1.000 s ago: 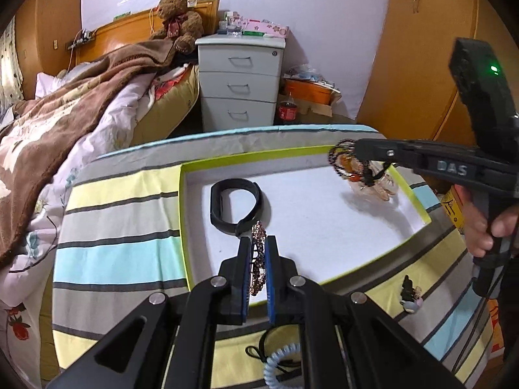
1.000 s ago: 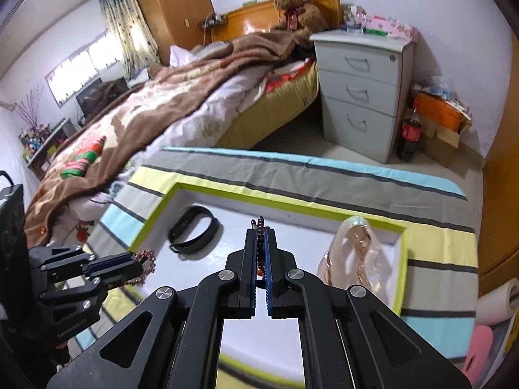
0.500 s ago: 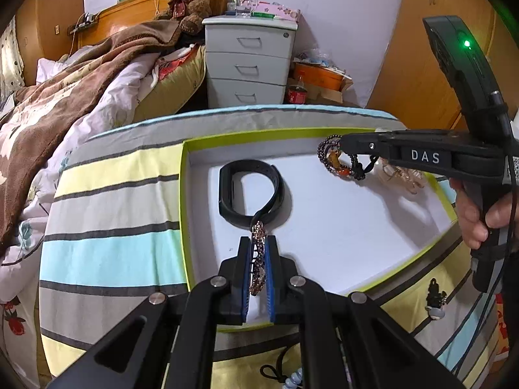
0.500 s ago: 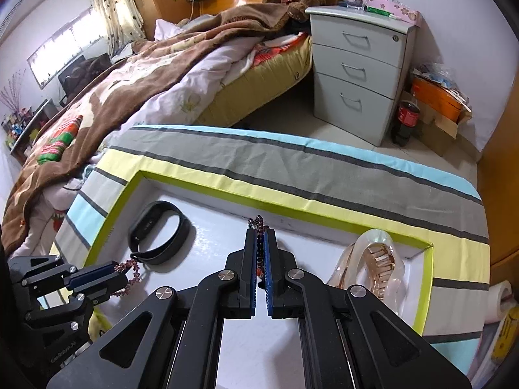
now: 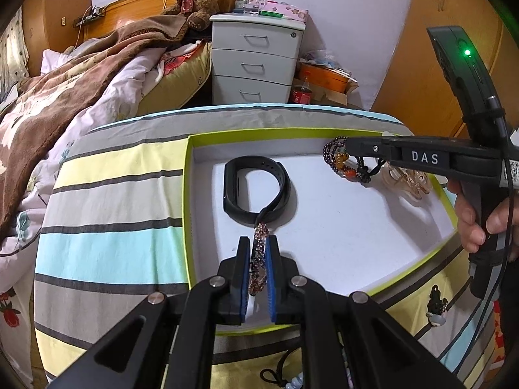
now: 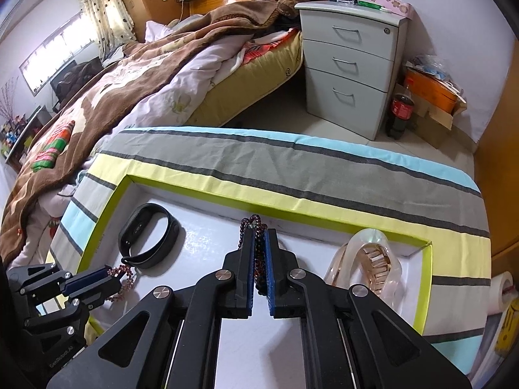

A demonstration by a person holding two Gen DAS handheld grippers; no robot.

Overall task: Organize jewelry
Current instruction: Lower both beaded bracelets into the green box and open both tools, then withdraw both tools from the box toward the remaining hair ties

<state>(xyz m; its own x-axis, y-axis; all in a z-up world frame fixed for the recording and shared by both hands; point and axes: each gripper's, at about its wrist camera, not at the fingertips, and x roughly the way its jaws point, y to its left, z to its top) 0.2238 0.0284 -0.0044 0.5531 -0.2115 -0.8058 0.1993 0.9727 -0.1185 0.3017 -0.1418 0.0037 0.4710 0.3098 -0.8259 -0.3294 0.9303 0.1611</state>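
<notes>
A white tray with a lime-green rim point(image 5: 187, 194) point(image 6: 107, 214) lies on a striped cloth. My left gripper point(image 5: 258, 243) is shut on a sparkly pink bead bracelet point(image 5: 258, 259) point(image 6: 121, 274), low over the tray's near part, just in front of a black wristband point(image 5: 256, 188) point(image 6: 147, 240). My right gripper point(image 6: 258, 236) point(image 5: 348, 146) is shut on a dark purple bead bracelet with orange beads point(image 5: 343, 162) point(image 6: 254, 223), held above the tray's far right. A rose-gold watch on a clear holder point(image 6: 373, 262) point(image 5: 405, 178) lies at the tray's right end.
A small dark charm point(image 5: 434, 304) lies on the cloth right of the tray. A black cord with pale beads point(image 5: 288, 379) lies at the near edge. A bed point(image 6: 129, 74) and a grey drawer unit point(image 6: 350, 61) stand beyond the table.
Both grippers have moved forward and lower over the tray with their bracelets still held. The pink bracelet now hangs close to the black wristband.
</notes>
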